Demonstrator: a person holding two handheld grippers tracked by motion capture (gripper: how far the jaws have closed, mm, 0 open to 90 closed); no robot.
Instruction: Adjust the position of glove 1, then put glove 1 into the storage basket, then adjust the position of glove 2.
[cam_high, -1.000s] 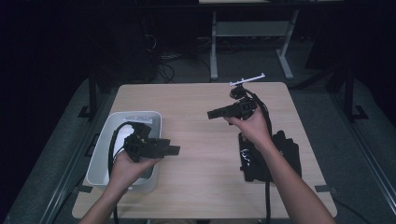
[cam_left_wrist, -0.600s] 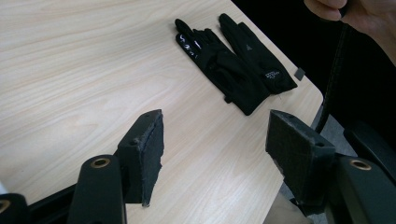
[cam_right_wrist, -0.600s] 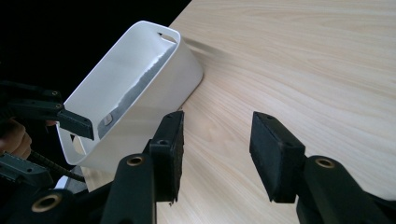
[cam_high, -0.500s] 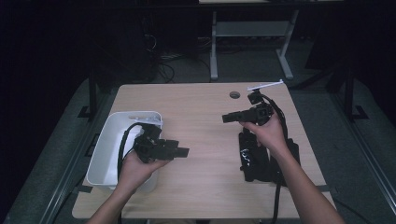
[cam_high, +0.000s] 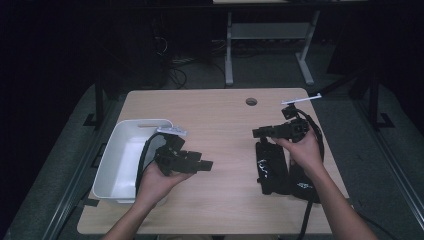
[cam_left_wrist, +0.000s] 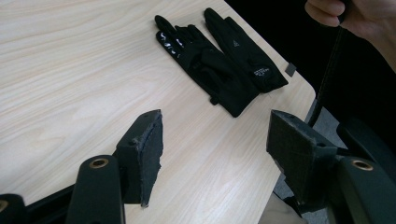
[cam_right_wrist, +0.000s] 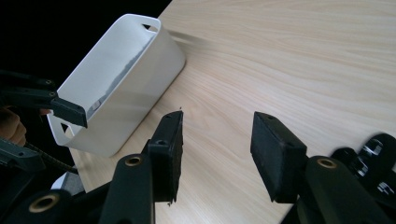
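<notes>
Two black gloves (cam_left_wrist: 219, 60) lie flat on your worktop (cam_high: 220, 120); both your left gripper (cam_high: 202, 165) and right gripper (cam_high: 257, 133) gape empty.

Gloves (cam_high: 280, 167) on table (cam_high: 220, 115) right; bin (cam_high: 125, 150) on left edge.

White print on gloves (cam_left_wrist: 219, 60), unreadable

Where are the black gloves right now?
In the high view, the black gloves lie flat on the right side of the wooden table, just under the right tongs. The white bin sits far across on the left edge.
</notes>
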